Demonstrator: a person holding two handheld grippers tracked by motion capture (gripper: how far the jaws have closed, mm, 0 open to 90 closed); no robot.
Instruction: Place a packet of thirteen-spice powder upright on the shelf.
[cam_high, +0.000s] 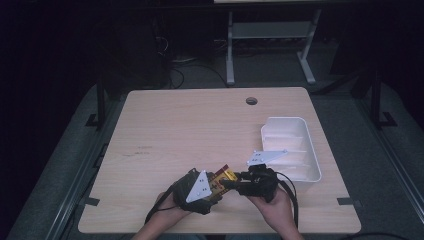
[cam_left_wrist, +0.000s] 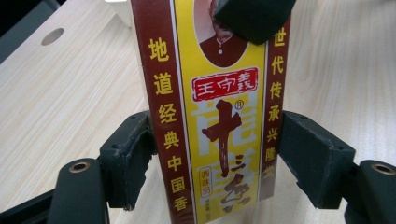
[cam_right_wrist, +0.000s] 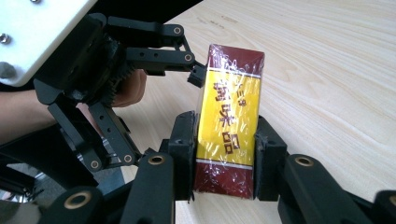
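A: While we hold both tools over the near edge of the table (cam_high: 165, 120), what is the condition of each?

B: We have the right gripper (cam_right_wrist: 224, 154) clenched on the box (cam_right_wrist: 229, 123); its flat black pads press the two narrow sides. We see the left gripper (cam_left_wrist: 217, 158) released: its pads stand just off the box faces, with a gap showing on each side

A: Describe the box and its place

B: We read it as a slim rectangular carton, yellow face with dark red borders, printed characters, wrapped in glossy crinkled film. It sits between the two grippers, above pale wood-grain laminate

A: Anything else on the surface?

B: We note a white plastic tray (cam_high: 312, 150), rectangular with rounded corners, at the right, well apart from the box
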